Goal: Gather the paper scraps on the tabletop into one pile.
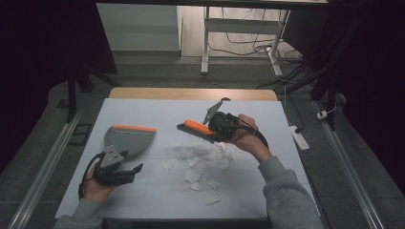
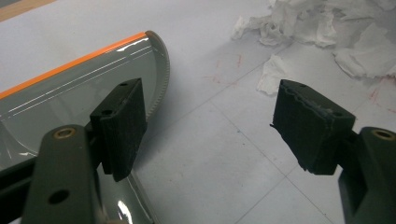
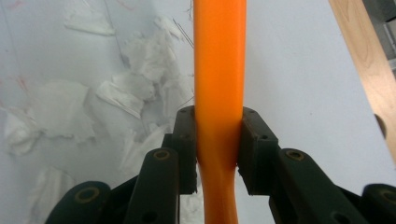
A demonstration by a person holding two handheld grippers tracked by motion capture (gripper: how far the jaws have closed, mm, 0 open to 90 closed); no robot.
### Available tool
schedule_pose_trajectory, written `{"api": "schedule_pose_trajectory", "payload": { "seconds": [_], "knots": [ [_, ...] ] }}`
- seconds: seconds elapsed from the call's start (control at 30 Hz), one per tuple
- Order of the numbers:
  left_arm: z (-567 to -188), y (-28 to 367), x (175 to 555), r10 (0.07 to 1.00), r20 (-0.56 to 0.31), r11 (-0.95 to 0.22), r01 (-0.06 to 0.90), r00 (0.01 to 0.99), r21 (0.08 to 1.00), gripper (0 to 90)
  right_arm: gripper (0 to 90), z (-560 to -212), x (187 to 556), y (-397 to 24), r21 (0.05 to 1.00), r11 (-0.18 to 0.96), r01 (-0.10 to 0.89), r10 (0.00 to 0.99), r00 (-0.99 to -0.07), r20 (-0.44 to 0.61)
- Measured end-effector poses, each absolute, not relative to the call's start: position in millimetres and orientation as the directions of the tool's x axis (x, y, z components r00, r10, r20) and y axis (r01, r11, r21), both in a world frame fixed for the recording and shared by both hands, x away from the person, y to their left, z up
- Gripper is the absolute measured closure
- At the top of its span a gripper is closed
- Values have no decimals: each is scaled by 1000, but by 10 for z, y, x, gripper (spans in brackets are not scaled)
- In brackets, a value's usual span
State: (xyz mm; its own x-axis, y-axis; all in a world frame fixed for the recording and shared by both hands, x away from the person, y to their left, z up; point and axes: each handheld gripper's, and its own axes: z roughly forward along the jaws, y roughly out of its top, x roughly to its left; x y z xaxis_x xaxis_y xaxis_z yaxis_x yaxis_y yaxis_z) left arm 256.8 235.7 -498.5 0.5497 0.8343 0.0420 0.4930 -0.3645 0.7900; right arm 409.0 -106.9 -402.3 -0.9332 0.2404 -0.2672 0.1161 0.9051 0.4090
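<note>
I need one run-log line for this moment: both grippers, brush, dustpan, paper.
right gripper: shut on brush handle | left gripper: open, beside dustpan | paper scraps: piled mid-table, not in dustpan

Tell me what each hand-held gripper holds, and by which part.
Right hand-held gripper: the brush, clamped by its orange handle. Left hand-held gripper: nothing.

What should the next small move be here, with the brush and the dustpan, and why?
Probably close the left gripper on the dustpan. The right gripper already clamps the brush's orange handle over the torn paper scraps, but the left gripper's jaws stand open beside the dustpan, which lies loose on the table, so nothing steadies it for sweeping.
</note>
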Motion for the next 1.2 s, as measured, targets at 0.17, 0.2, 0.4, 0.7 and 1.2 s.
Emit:
{"api": "schedule_pose_trajectory", "payload": {
  "seconds": [0.17, 0.2, 0.4, 0.7, 1.2],
  "knots": [
    [-4987, 2366, 2573, 836, 37, -359, 495, 547, 792, 264, 708, -4076, 4051, -1042, 415, 904, 106, 234, -934, -270],
    [-4987, 2368, 2573, 836, 36, -358, 495, 547, 792, 264, 708, -4091, 4054, -1040, 416, 903, 109, 237, -933, -271],
    [-4988, 2374, 2575, 836, 33, -356, 496, 547, 792, 264, 708, -4143, 4051, -1013, 434, 890, 142, 265, -935, -236],
    [-4983, 2382, 2568, 839, 35, -353, 494, 543, 795, 265, 707, -4095, 3961, -849, 530, 812, 244, 343, -935, -94],
    [-4986, 2397, 2571, 838, 31, -350, 494, 544, 796, 266, 707, -4393, 4060, -344, 592, 642, 487, 493, -854, 168]
  ]
}}
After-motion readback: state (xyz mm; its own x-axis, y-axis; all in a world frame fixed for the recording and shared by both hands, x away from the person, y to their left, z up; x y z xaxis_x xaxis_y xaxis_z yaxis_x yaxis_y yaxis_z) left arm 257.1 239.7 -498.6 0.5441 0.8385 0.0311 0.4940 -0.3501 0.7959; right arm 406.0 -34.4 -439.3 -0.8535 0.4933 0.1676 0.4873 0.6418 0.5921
